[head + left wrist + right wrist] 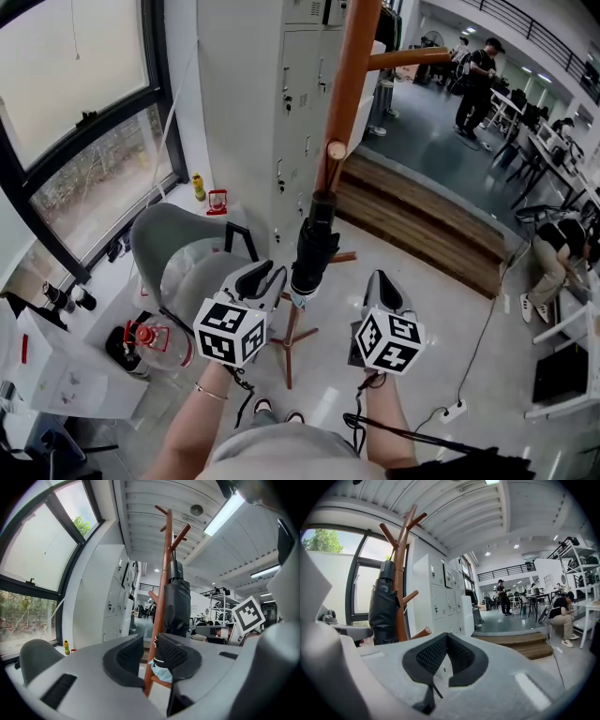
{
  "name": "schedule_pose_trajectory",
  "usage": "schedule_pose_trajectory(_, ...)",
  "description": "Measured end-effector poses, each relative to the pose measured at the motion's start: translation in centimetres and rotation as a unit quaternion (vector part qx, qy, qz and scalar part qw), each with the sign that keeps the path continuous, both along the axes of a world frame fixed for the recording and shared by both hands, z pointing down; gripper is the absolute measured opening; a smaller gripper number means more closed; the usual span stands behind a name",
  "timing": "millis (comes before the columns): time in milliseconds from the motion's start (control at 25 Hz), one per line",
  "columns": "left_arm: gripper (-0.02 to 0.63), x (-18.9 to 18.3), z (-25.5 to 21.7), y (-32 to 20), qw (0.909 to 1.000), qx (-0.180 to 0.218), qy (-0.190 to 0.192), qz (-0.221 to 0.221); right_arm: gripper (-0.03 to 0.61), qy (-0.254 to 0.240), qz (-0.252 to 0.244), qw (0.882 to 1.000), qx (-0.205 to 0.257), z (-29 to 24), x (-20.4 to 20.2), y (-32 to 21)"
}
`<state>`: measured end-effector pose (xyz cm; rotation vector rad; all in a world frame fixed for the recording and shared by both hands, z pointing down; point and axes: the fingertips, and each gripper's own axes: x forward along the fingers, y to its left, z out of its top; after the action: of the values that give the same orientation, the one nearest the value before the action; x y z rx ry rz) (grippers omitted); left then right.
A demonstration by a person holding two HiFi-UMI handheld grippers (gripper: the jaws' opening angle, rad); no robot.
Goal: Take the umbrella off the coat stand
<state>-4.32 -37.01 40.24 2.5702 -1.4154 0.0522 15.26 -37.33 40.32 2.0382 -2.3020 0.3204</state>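
Observation:
A folded black umbrella [314, 246] hangs upright against the brown wooden coat stand [349, 84], from a peg partway down the pole. My left gripper [275, 275] sits just left of the umbrella's lower end. In the left gripper view its jaws [149, 648] stand open with a narrow gap; the stand's pole [164, 573] shows beyond it and the umbrella [178, 606] rises just right of it, nothing pressed between the pads. My right gripper [384, 283] is to the right of the umbrella, apart from it, tips together. From its own view [446, 637] the umbrella [383, 606] hangs at left.
A grey chair [173, 248] stands left of the stand, white lockers [272, 94] behind it. A red lantern [145, 336] sits by a white cabinet at lower left. A wooden step [422, 225] lies behind; people work at desks on the right. A power strip [452, 411] lies on the floor.

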Motion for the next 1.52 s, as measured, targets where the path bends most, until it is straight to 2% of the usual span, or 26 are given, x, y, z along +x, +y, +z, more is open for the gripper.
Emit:
schedule_pose_trajectory(160,0.11,0.6,-0.7,0.8,0.9997,0.007,-0.006,0.023,0.005,-0.002,0.001,1.0,0.002,-0.1,0.1,0.1)
schedule_pose_trajectory(280,0.166,1.3,-1.1,1.4,0.9988,0.011,-0.002,0.047,0.005,-0.003,0.0,1.0,0.002,0.0,0.0,0.3)
schedule_pose_trajectory(600,0.259,2.9,-1.7,2.0,0.996,0.013,-0.015,0.087,0.005,-0.007,0.005,1.0,0.002,0.0,0.2,0.8)
schedule_pose_trajectory(1120,0.299,6.3,-0.6,0.3,0.9947,0.0,-0.042,0.093,0.005,-0.002,0.048,0.999,-0.009,0.8,3.8,2.4)
schedule_pose_trajectory(1520,0.3,6.9,-0.4,-1.3,0.9967,-0.005,-0.043,0.069,0.005,-0.002,0.069,0.998,-0.015,1.3,5.9,3.0)
